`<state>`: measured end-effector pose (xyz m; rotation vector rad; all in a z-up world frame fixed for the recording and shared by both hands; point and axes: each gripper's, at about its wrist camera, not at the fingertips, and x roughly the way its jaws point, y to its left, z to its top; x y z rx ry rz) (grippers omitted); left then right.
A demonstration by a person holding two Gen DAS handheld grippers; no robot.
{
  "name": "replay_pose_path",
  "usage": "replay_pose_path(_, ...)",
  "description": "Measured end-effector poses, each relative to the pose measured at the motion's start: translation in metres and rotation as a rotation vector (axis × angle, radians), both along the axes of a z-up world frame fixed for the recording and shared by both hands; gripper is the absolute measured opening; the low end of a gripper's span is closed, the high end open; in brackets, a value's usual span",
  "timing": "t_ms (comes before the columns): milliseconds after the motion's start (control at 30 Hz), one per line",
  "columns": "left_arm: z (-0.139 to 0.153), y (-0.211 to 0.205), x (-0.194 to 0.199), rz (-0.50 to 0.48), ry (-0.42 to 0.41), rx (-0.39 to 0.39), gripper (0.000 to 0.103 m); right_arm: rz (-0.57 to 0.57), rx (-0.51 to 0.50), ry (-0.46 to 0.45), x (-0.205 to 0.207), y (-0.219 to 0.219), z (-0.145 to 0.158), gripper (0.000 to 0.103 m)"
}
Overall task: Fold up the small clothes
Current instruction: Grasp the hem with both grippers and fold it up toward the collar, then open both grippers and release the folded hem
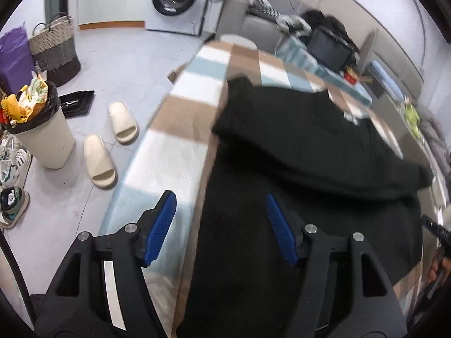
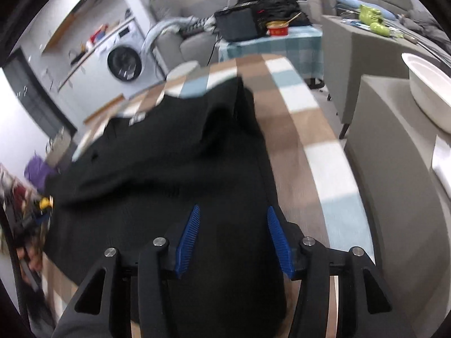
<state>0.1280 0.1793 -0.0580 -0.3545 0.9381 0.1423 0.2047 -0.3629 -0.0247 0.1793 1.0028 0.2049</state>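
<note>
Both grippers spread, pinching nothing — left gripper (image 1: 221,226) and right gripper (image 2: 232,239) over the black knit garment (image 1: 296,155). Cream slippers (image 1: 112,143) left view only.

Both views motion-blurred. Black garment (image 1: 296,169): near end runs under the left tongs (image 1: 221,225) and off the bottom edge; its small white label (image 2: 137,118) is unreadable. Checked counter (image 1: 180,129) is largely covered by the garment. Hand (image 1: 438,264) cut by the right edge.
</note>
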Motion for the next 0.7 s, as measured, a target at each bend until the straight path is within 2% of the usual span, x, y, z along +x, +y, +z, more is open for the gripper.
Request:
replay_pose_path(133,-0.005,-0.023,-0.003,-0.101,0.006,0.034,0.061,0.089,-0.060,0.008,0.001,0.016,-0.008,0.055)
replay_pose_path(167,-0.005,-0.030,-0.002,-0.124,0.001,0.052,0.054,0.095,-0.083,0.010,0.003,0.019,-0.009,0.055)
replay_pose_path(200,-0.004,-0.036,-0.001,-0.135,0.001,0.067,0.040,0.093,-0.101,0.009,0.005,0.021,-0.010,0.055)
replay_pose_path(300,-0.005,-0.045,0.001,-0.144,0.010,0.082,0.024,0.088,-0.100,-0.003,0.007,0.021,-0.012,0.054)
replay_pose_path(367,-0.004,-0.048,-0.001,-0.160,0.008,0.093,0.020,0.073,-0.111,0.004,0.007,0.021,-0.014,0.041)
replay_pose_path(400,-0.003,-0.051,-0.003,-0.168,0.008,0.106,0.019,0.067,-0.118,0.000,0.005,0.021,-0.014,0.039)
replay_pose_path(567,-0.001,-0.059,-0.016,-0.202,0.010,0.138,0.019,0.116,-0.162,0.010,-0.011,0.030,-0.015,0.036)
replay_pose_path(700,0.001,-0.057,-0.037,-0.208,0.024,0.127,0.019,0.132,-0.159,0.025,-0.033,0.034,-0.016,0.036)
